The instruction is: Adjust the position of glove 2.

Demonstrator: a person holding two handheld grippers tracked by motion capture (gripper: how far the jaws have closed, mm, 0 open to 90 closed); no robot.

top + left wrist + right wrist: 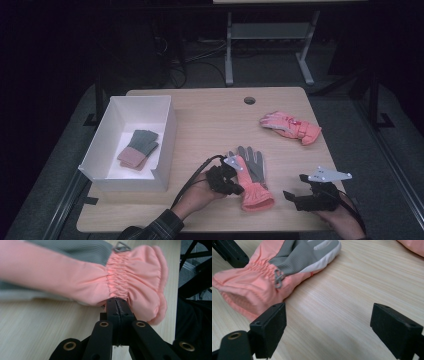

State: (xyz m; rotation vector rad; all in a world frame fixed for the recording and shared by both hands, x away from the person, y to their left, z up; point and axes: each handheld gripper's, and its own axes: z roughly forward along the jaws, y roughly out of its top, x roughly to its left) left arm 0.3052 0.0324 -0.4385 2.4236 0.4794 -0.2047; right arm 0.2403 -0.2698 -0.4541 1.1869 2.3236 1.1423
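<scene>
Pinching the pink glove's (252,184) cuff, the left gripper (235,189) is clamped tight; the right gripper (294,196) gapes wide beside it, empty.

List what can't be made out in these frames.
- High view: left gripper jaw tips, too dark and small.
- Left gripper view: whether shut jaws pinch the pink glove; contact hidden behind them.
- High view: knit gloves in white box, count unclear.
</scene>
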